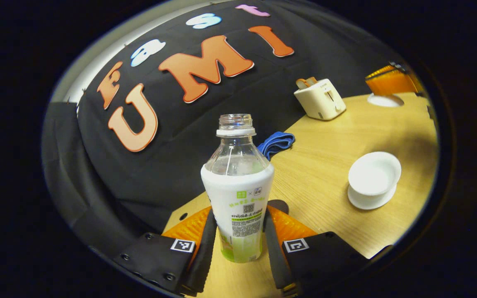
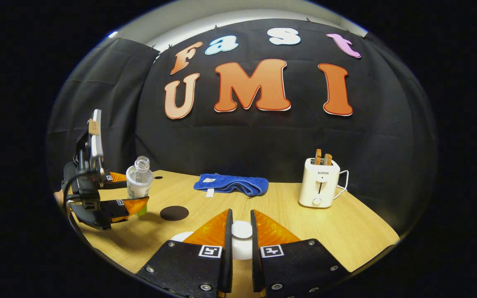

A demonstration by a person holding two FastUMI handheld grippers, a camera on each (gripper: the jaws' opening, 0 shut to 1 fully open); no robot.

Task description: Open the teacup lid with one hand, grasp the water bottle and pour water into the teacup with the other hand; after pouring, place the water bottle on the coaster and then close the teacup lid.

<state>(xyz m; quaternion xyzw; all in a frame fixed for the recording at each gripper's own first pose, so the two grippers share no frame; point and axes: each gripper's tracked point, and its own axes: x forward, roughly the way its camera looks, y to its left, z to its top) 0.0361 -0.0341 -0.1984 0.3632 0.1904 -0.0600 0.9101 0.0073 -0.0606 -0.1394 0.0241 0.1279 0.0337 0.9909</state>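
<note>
An uncapped water bottle (image 1: 238,194) with a white label stands upright on the wooden table (image 1: 317,165), and my left gripper (image 1: 240,209) is shut on its lower body. Half hidden behind the bottle lies the dark round coaster (image 1: 278,204). To the right sits the white teacup (image 1: 374,174) on its saucer, lid off. In the right gripper view, my right gripper (image 2: 240,212) is shut on the knob of the white teacup lid (image 2: 242,230). That view also has the left gripper (image 2: 137,190) around the bottle (image 2: 139,180), with the coaster (image 2: 174,213) just right of it.
A white toaster (image 2: 319,184) holding toast stands at the back right of the table (image 2: 346,231). A folded blue cloth (image 2: 230,184) lies along the back edge. A small hole (image 2: 158,177) marks the tabletop near the bottle.
</note>
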